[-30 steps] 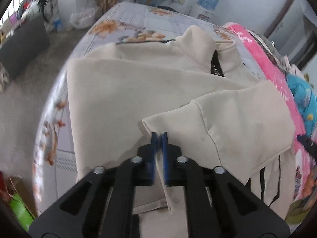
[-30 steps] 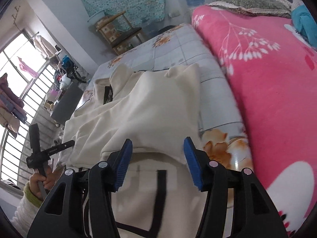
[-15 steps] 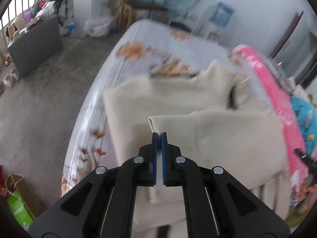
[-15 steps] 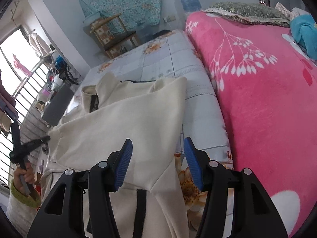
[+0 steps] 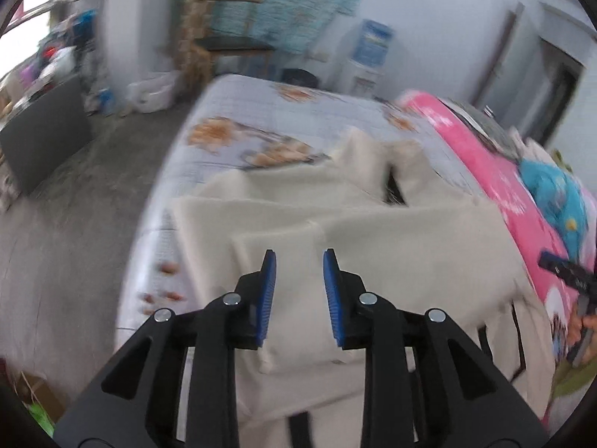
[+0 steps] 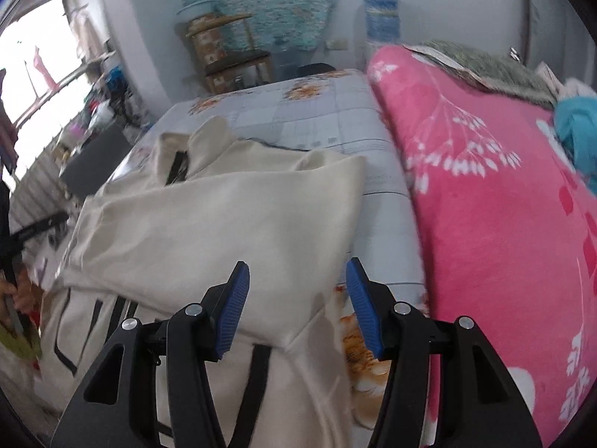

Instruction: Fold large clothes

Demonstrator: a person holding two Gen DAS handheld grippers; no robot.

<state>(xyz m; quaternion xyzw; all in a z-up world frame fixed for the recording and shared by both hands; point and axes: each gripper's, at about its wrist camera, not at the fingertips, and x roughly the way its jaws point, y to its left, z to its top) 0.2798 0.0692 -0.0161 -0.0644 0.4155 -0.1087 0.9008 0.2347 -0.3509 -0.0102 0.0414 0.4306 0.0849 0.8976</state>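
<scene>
The cream fleece zip-neck pullover (image 5: 373,246) lies spread on the bed's pale floral quilted sheet (image 5: 261,119), collar toward twelve o'clock and both sleeves folded across the chest. From the left wrist view the bed's edge curves from seven to eleven o'clock, with open grey concrete floor (image 5: 67,224) beyond it. At three o'clock the pullover's side sits just beside the pink plush blanket (image 6: 503,224); a strip of bare sheet shows between them in the right wrist view. Bare sheet also lies past the collar.

The left gripper (image 5: 299,257) is opening, its blue pads apart over the folded sleeve cuff (image 5: 283,239) and not pressing it. A second ago those pads were pinched together on the cuff. The right gripper (image 6: 297,267) stands spread above the pullover's right fold, holding nothing, as wide as before.
</scene>
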